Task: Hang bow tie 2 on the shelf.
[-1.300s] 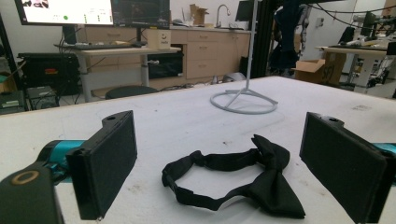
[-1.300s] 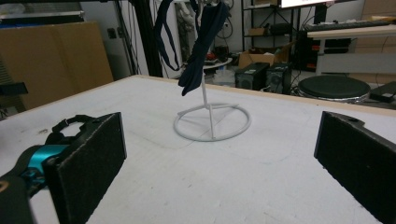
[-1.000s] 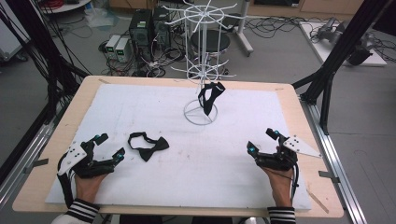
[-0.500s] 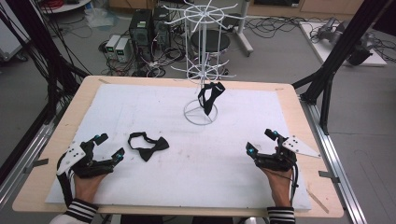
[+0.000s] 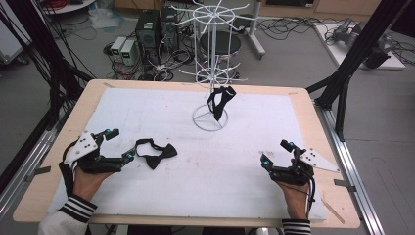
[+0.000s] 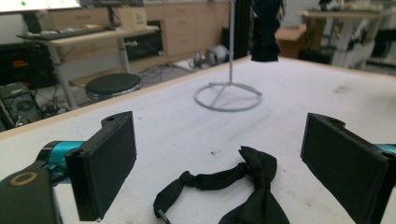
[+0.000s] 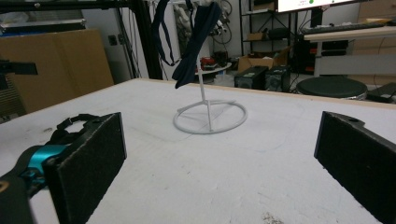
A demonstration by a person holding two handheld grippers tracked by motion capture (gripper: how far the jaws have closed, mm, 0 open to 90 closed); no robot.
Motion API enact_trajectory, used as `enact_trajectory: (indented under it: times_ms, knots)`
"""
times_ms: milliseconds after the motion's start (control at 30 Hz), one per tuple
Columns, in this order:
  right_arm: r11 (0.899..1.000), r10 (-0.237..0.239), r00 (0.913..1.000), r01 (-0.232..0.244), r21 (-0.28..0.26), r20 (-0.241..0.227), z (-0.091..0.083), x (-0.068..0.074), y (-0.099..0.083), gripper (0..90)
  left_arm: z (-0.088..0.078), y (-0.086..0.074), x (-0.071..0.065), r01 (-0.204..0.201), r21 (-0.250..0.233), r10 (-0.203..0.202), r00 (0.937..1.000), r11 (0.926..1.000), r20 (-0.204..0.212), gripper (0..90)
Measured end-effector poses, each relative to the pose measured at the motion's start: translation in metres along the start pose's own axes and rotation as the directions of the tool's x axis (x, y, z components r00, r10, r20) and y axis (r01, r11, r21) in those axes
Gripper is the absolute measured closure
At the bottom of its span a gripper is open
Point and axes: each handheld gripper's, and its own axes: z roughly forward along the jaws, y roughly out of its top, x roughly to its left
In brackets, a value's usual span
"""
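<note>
On the bench [image 5: 303, 105], white mat: black bow tie [image 5: 156, 152] lying flat, left of centre, strap looped toward the left tool.
Left tool [image 5: 116, 145]: jaws spread wide, empty; bow tie just beyond and between them, not touching.
Right tool [image 5: 276, 153]: jaws spread wide, empty; resting near the right front of the mat, well apart from the bow tie.
Wire rack [image 5: 210, 78]: upright behind centre, ring base on the mat.
Hanging on rack: dark tie [image 5: 219, 102], low on a hook, above the ring base.
</note>
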Motion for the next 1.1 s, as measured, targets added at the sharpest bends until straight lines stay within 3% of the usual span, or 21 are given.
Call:
enact_trajectory:
  times_ms: [167, 267, 367, 533, 733, 833, 867, 900, 967, 1000, 1033, 1067, 1100]
  knots:
    - [1.0, 0.001, 1.0, -0.001, -0.005, 0.003, -0.003, -0.001, -0.002, 1.4, 0.014, 0.014, -0.004, -0.043, 0.113, 0.036, 0.9976, 0.9926, 0.059, 10.9]
    - [1.0, 0.001, 1.0, -0.001, -0.005, 0.006, -0.004, -0.001, -0.004, 1.4, 0.022, 0.021, -0.007, -0.069, 0.171, 0.054, 0.9942, 0.9828, 0.093, 10.9]
    - [1.0, -0.005, 1.0, 0.005, 0.006, 0.007, -0.005, -0.001, -0.006, 1.4, 0.031, 0.027, -0.008, -0.1, 0.259, 0.067, 0.9886, 0.9606, 0.134, 10.9]
    - [1.0, -0.006, 1.0, 0.006, 0.004, 0.006, -0.008, -0.001, -0.005, 1.4, 0.045, 0.032, -0.01, -0.121, 0.353, 0.066, 0.9842, 0.9276, 0.165, 11.0]
    - [1.0, -0.012, 0.9999, 0.012, -0.026, -0.004, -0.012, 0.0, -0.009, 1.4, 0.06, 0.034, -0.016, -0.169, 0.464, 0.074, 0.9737, 0.8696, 0.216, 11.8]
    - [0.999, -0.007, 1.0, 0.007, -0.034, 0.004, -0.013, -0.001, -0.012, 1.4, 0.066, 0.035, -0.019, -0.182, 0.501, 0.067, 0.9689, 0.8462, 0.238, 16.4]
    - [1.0, 0.0, 1.0, 0.001, -0.029, 0.008, -0.014, -0.001, -0.013, 1.4, 0.068, 0.035, -0.02, -0.195, 0.519, 0.07, 0.9656, 0.8324, 0.25, 17.4]
    - [0.999, -0.005, 0.9999, 0.005, -0.032, 0.009, -0.014, -0.001, -0.013, 1.4, 0.069, 0.035, -0.021, -0.195, 0.524, 0.067, 0.9652, 0.8291, 0.253, 17.5]
    - [0.999, -0.008, 0.9999, 0.008, -0.031, 0.011, -0.014, 0.0, -0.015, 1.4, 0.075, 0.033, -0.024, -0.207, 0.56, 0.056, 0.9599, 0.8025, 0.275, 17.4]
    - [0.999, -0.016, 0.9997, 0.017, -0.033, 0.016, -0.014, 0.0, -0.015, 1.4, 0.077, 0.033, -0.024, -0.222, 0.578, 0.063, 0.957, 0.7855, 0.283, 17.2]
    - [0.999, -0.019, 0.9997, 0.019, -0.033, 0.013, -0.014, 0.0, -0.016, 1.4, 0.08, 0.032, -0.026, -0.227, 0.593, 0.064, 0.9571, 0.7723, 0.283, 16.6]
    - [0.999, -0.014, 0.9998, 0.014, -0.031, 0.013, -0.014, 0.0, -0.016, 1.4, 0.082, 0.031, -0.027, -0.229, 0.602, 0.059, 0.9558, 0.7648, 0.288, 16.6]
    - [0.999, -0.014, 0.9998, 0.015, -0.032, 0.014, -0.014, 0.001, -0.017, 1.4, 0.084, 0.031, -0.027, -0.242, 0.616, 0.062, 0.9526, 0.7497, 0.298, 16.6]
